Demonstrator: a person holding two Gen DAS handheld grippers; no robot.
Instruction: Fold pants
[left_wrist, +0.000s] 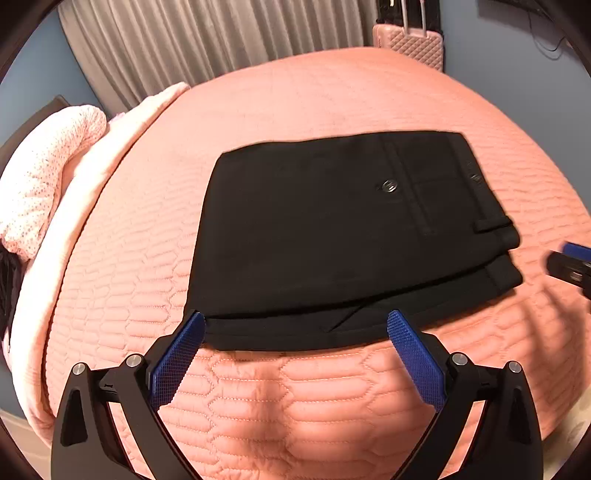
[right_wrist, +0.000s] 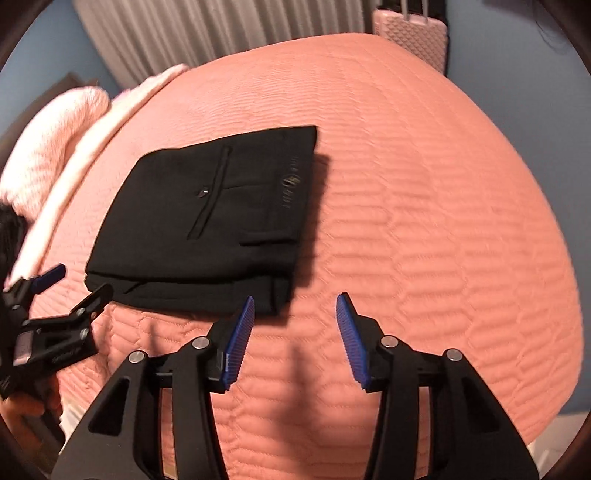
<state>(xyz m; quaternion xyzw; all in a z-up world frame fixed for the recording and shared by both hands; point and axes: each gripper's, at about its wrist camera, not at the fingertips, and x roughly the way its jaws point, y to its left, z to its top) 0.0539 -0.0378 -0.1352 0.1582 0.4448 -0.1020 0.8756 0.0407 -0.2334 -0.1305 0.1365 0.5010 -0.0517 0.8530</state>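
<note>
On the pink quilted bed (left_wrist: 369, 92), left to right: left claw (left_wrist: 295, 325) spread wide and empty, tips at the near hem of the folded black pants (left_wrist: 314, 229), tilted steeply down. Pants lie long axis left-right, ahead of both claws. Right claw (right_wrist: 295, 302) half-open, empty, just off the bundle's near right corner; fold looks finished.

Black pants (left_wrist: 314, 229) on a salmon-pink bedspread (left_wrist: 332, 406) quilted in hexagons; blue ridged fingers (right_wrist: 240, 343); grey pleated curtain (left_wrist: 207, 40); pink diamond-textured suitcase (left_wrist: 413, 46).
</note>
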